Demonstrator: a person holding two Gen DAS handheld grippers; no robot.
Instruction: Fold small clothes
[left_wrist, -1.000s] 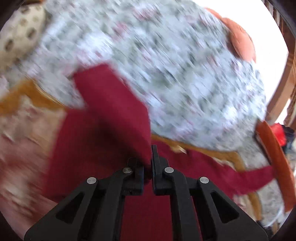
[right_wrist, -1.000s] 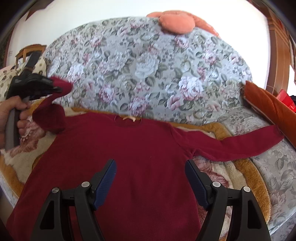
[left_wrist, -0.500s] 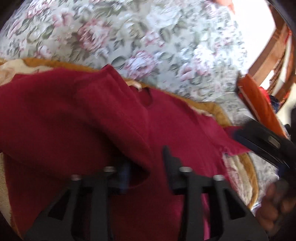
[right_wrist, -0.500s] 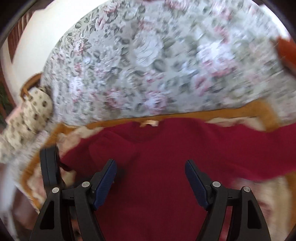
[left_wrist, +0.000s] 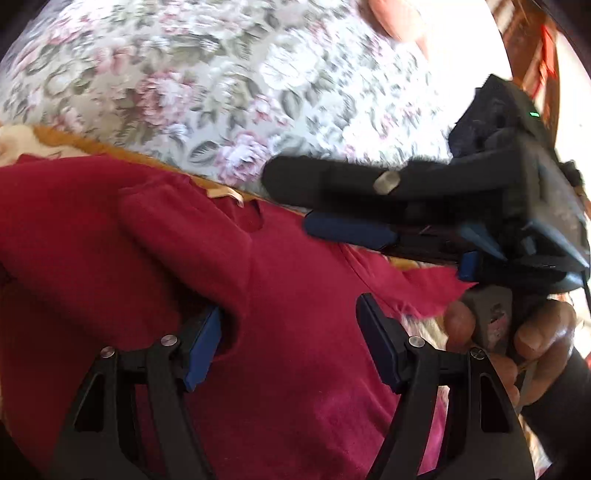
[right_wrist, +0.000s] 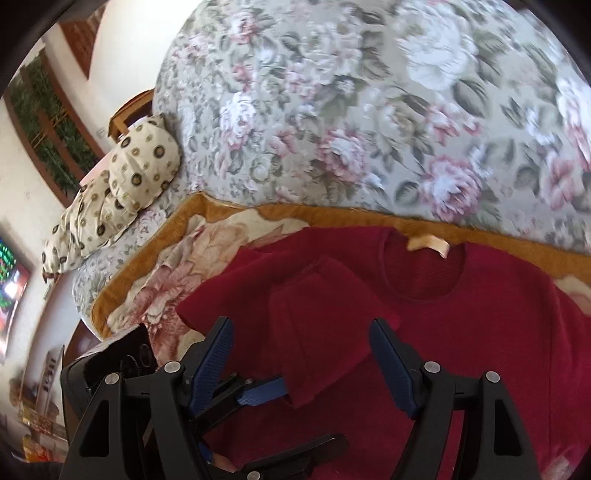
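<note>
Red knit fills the left wrist view: the sweater lies flat on a floral blanket over the sofa seat, its neckline toward the flowered sofa back. One sleeve is folded in across the chest, running from the neckline down toward the camera. The left tool has just been spreading its jaws and now stands released; the sleeve cuff rests against the inner face of the left-hand pad, so no pad presses on it. The likely trouble is that the cuff clings to that pad, so pulling the tool away could drag the fold back open. Beyond the neckline, on the side away from the folded sleeve, the right tool crosses the picture, gripped by a hand, and it looks unclenched and empty. The two tools sit close together and could knock each other.

In the right wrist view the sweater again lies neckline-up, its tan neck label toward the sofa back. The folded sleeve ends just between the right tool, whose jaws stand wide apart with nothing held. The left tool pokes in from below the neckline, at the cuff. If the right tool brushes the sleeve, the loose knit would shift and crease. A spotted cushion lies well off beside the sofa back.
</note>
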